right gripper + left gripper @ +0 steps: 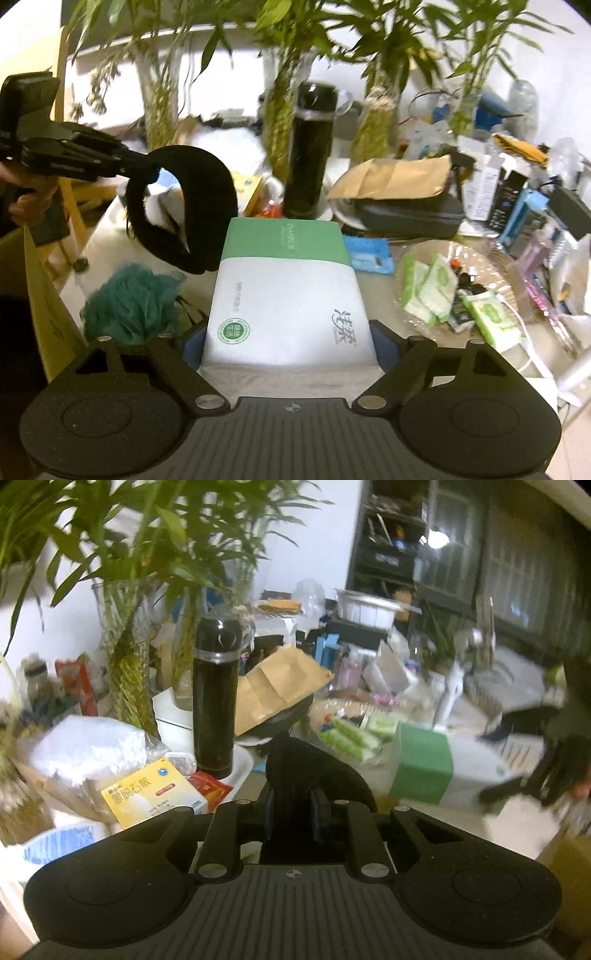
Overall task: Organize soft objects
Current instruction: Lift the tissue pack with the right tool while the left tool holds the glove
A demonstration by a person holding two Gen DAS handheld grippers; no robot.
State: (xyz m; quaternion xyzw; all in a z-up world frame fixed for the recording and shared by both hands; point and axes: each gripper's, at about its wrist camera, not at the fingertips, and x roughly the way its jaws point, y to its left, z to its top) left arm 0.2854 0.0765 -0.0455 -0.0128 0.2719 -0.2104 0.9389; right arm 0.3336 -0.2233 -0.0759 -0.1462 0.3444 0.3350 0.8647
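Left hand-held gripper (pixel 147 171) pinches the black fuzzy headband (pixel 207 206); right hand-held gripper (pixel 291 343) clamps the green-and-white soft tissue pack (pixel 288 291) above the cluttered table (pixel 376 291), likely for sorting.

Black fuzzy band (pixel 207 206) hangs; tissue pack (pixel 288 295) upright.

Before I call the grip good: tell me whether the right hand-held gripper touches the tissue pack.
Touching. The right wrist view shows the tissue pack clamped between the right hand-held gripper's blue pads.

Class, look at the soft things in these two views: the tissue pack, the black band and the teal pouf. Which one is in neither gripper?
The teal pouf: it lies loose on the table, while the black band hangs from the left gripper and the tissue pack sits between the right gripper fingers.
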